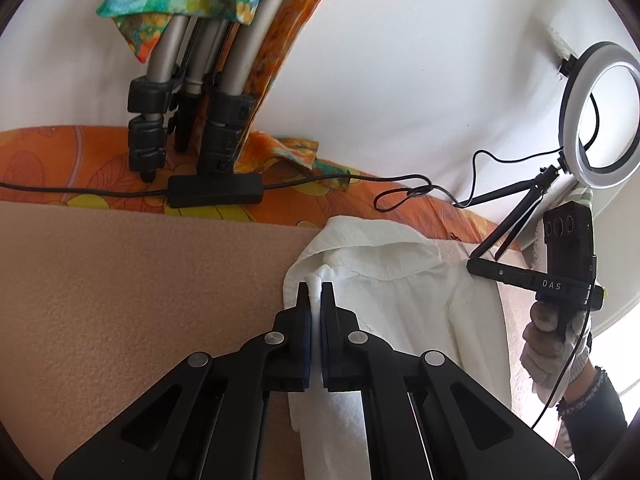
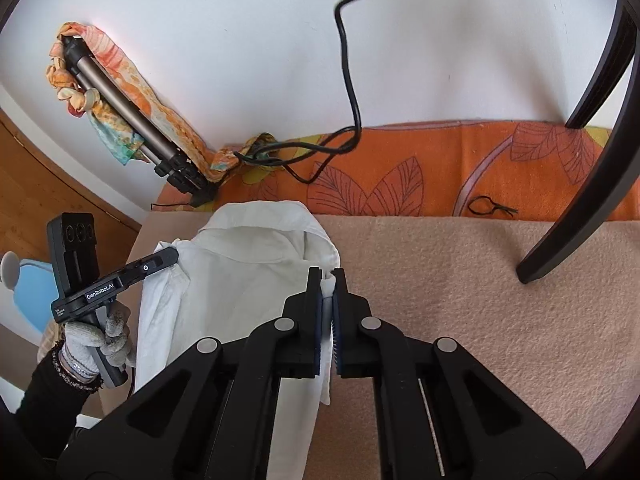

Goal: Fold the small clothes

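Observation:
A small white collared shirt [image 1: 404, 280] lies on the beige blanket [image 1: 140, 280], collar toward the wall. My left gripper [image 1: 316, 290] is shut on a fold of white cloth at the shirt's left shoulder edge. In the right wrist view the same shirt [image 2: 240, 272] shows, and my right gripper [image 2: 327, 278] is shut on a pinch of fabric at its right shoulder edge. Each gripper appears in the other's view, held by a gloved hand [image 2: 108, 340]: the left gripper [image 2: 170, 257] touches the shirt's left side, while the right one's [image 1: 476, 267] tips are hidden.
An orange floral cloth [image 2: 460, 168] runs along the wall behind the blanket [image 2: 460, 300]. A tripod [image 1: 188, 120] wrapped in a patterned scarf and a cable box [image 1: 216, 192] stand at the back. A ring light [image 1: 600, 116] stands at right. A dark chair leg [image 2: 576, 208] rests on the blanket.

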Demonstrator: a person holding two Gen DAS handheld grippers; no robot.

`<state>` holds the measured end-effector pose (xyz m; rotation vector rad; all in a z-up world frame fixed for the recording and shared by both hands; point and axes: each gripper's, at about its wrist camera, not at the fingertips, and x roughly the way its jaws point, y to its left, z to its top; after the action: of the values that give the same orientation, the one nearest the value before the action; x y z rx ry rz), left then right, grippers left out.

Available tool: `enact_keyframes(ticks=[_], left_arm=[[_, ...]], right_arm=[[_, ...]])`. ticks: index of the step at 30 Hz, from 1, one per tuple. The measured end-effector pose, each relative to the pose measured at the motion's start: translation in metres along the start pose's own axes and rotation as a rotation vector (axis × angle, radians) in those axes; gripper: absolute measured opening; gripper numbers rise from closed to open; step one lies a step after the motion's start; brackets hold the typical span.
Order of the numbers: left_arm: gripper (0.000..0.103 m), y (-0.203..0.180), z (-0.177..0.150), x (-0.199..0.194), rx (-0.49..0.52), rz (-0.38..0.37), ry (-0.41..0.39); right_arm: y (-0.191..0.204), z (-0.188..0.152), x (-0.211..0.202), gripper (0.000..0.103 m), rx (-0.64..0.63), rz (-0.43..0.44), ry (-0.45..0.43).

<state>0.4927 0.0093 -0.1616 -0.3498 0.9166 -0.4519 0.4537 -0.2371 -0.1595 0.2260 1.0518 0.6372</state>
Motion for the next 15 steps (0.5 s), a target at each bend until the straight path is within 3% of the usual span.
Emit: enact_keyframes(ticks=[8, 15], left_arm=[[0.002, -0.032, 0.005, -0.048, 0.078, -0.05, -0.078], [0.002, -0.067, -0.008, -0.104, 0.189, -0.052, -0.142]], right_arm=[[0.035, 0.008, -0.052, 0.005, -0.084, 0.022, -0.052], [0.077, -0.008, -0.113, 0.005, -0.172, 0.038, -0.093]])
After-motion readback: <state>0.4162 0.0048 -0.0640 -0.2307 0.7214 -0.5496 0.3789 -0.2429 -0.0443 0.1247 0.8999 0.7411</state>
